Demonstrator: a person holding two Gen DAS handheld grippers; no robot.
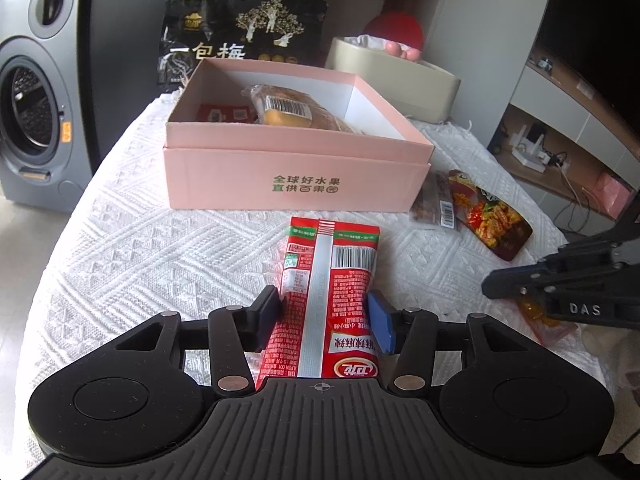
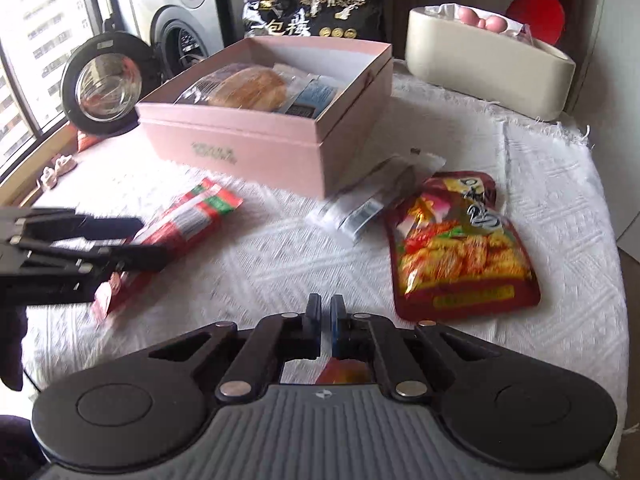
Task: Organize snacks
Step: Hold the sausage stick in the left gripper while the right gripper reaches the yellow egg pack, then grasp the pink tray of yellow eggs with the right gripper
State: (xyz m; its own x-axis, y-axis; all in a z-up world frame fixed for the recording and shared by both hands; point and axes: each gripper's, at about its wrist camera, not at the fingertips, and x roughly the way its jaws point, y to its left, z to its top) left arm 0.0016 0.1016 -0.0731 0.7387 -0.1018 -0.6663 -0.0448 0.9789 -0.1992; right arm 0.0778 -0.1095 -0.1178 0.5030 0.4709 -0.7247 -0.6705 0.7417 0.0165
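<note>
My left gripper [image 1: 326, 312] is shut on a red snack packet [image 1: 328, 292], its pads on both sides; the packet [image 2: 180, 224] points toward the open pink box [image 1: 296, 176]. The box [image 2: 272, 144] holds a wrapped bread [image 1: 292, 112] and other packets. My right gripper [image 2: 326, 320] is shut on a small orange-red packet [image 2: 340, 372], which also shows under its fingers in the left wrist view [image 1: 536, 312]. A red spicy-snack pouch [image 2: 456, 252] and a clear small packet [image 2: 372, 204] lie right of the box on the white cloth.
A black plum bag [image 1: 240, 36] stands behind the box. A beige tub [image 2: 480, 64] sits at the back right. A washing machine [image 1: 32, 112] stands left of the table, shelves [image 1: 560, 144] to the right. The table edge runs along the left.
</note>
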